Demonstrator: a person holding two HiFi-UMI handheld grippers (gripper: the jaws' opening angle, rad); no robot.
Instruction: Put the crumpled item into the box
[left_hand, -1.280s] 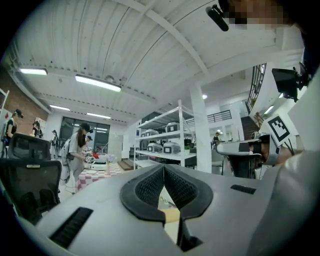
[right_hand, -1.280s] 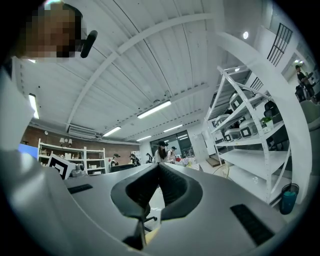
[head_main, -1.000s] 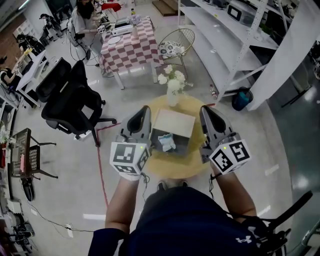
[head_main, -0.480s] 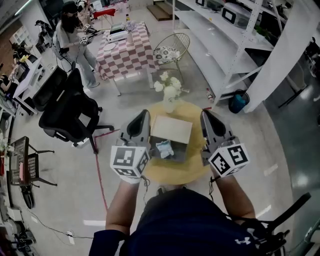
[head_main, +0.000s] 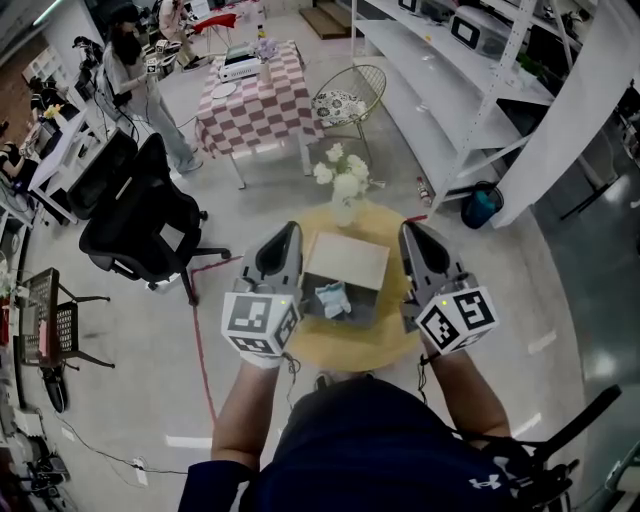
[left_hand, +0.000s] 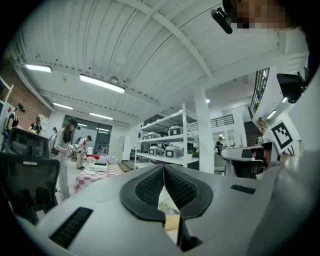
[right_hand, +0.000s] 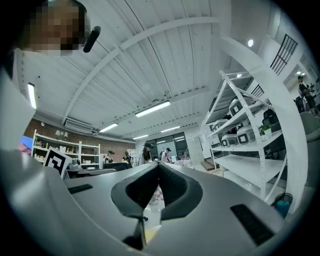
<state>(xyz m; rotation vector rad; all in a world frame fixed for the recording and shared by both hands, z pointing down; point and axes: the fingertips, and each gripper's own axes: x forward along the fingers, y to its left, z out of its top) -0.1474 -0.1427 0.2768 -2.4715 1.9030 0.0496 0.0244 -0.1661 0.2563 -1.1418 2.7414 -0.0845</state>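
Note:
A small grey box (head_main: 357, 303) with its white lid (head_main: 347, 260) folded back stands on a round yellow table (head_main: 385, 340). A pale crumpled item (head_main: 332, 298) lies inside the box. My left gripper (head_main: 290, 229) is held left of the box and my right gripper (head_main: 408, 229) right of it, both raised and apart from it. In the left gripper view the left gripper (left_hand: 163, 166) has its jaws together with nothing between them. The right gripper (right_hand: 158, 164) in its own view is likewise shut and empty, aimed out across the room.
A vase of white flowers (head_main: 343, 180) stands at the table's far edge. A black office chair (head_main: 140, 215) sits to the left, with a checkered table (head_main: 258, 95) and wire chair (head_main: 350, 90) beyond. White shelving (head_main: 450, 80) runs along the right. A person (head_main: 135, 70) stands at the back left.
Both grippers stay beside the box in nearly the same place, and the crumpled item stays in it. The person at the back has shifted left.

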